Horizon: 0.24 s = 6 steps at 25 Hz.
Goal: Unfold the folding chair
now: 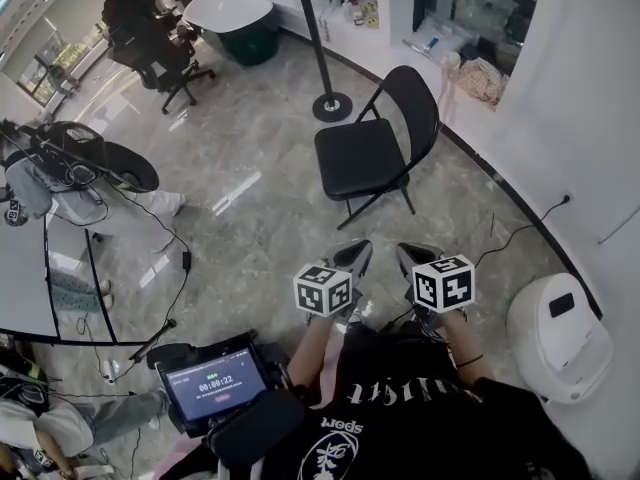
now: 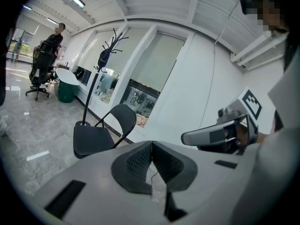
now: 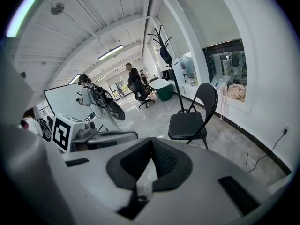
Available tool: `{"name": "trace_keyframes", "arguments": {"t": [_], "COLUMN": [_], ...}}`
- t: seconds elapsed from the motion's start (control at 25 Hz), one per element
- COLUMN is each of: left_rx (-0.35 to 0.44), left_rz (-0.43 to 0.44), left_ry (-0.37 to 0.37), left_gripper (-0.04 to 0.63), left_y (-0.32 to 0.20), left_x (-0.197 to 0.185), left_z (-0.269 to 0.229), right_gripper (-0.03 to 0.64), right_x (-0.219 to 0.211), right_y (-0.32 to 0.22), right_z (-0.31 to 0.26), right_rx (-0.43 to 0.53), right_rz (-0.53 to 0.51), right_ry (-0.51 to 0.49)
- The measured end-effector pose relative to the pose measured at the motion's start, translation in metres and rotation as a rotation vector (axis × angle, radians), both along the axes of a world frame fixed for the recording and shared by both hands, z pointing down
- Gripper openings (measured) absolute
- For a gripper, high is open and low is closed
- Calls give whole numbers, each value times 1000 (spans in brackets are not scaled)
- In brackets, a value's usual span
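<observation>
A black folding chair (image 1: 375, 148) stands unfolded on the marble floor, seat flat and backrest toward the wall; it also shows as the chair (image 2: 101, 132) and the chair (image 3: 193, 118). My left gripper (image 1: 353, 258) and right gripper (image 1: 412, 258) hang side by side in front of me, well short of the chair and touching nothing. The left gripper (image 2: 151, 161) is shut and empty. The right gripper (image 3: 151, 159) is shut and empty too.
A coat stand (image 1: 327, 88) rises just behind the chair. A white rounded appliance (image 1: 558, 336) sits on the floor at my right by the wall. A person sits on an office chair (image 1: 160, 53) far left. Cables (image 1: 180, 268), tripod gear and a screen (image 1: 212, 383) lie at my left.
</observation>
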<state>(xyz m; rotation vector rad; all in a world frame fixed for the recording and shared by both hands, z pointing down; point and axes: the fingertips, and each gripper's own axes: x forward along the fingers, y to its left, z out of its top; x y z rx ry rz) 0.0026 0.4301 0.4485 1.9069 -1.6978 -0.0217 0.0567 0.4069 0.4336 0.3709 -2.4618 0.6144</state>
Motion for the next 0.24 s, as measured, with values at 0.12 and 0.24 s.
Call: {"name": "trace_keyframes", "arguments": {"t": [0.12, 0.24], "left_rx": [-3, -4], "left_rz": [-6, -10], "left_ry": [2, 3], "left_gripper": [5, 5], "left_y": [0, -2], "left_x": [0, 2], "left_z": [-3, -3], "right_gripper": [15, 15], "right_x": [1, 2], "right_y": [-3, -6], "right_z": [-4, -5], "right_rx": [-2, -1], "right_rz": [3, 2], "right_ry": [-1, -3]}}
